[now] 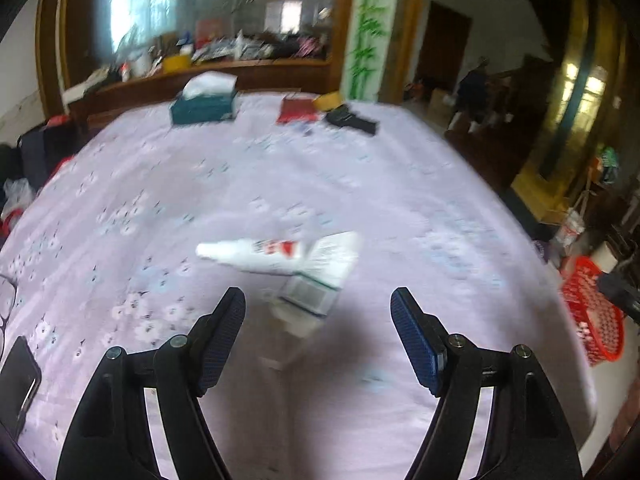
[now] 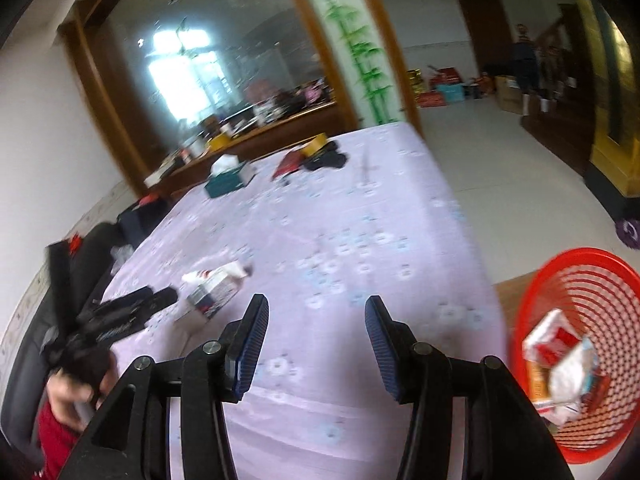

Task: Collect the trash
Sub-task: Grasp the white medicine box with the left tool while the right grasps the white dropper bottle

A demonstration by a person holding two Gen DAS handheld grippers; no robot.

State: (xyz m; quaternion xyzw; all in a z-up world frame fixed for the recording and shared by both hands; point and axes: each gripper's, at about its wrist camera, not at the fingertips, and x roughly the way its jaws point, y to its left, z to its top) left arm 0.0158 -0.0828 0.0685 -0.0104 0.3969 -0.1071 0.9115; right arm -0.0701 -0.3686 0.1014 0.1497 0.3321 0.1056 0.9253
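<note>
A white tube with red print (image 1: 256, 255) lies on the lilac flowered tablecloth (image 1: 360, 184), partly over a small white carton (image 1: 316, 280). My left gripper (image 1: 318, 312) is open and empty, just short of the carton. In the right wrist view the same tube (image 2: 218, 273) and carton (image 2: 212, 295) lie left of centre, with the left gripper (image 2: 132, 312) beside them. My right gripper (image 2: 316, 324) is open and empty over the cloth. A red mesh basket (image 2: 580, 280) off the table's right edge holds several wrappers (image 2: 560, 364).
At the far end lie a teal tissue box (image 1: 204, 106), a red booklet (image 1: 298, 111), a yellow tape roll (image 1: 328, 100) and a black object (image 1: 352, 120). A black phone (image 1: 18, 380) and glasses (image 1: 6, 304) lie at the left edge. The red basket (image 1: 592, 312) shows at right.
</note>
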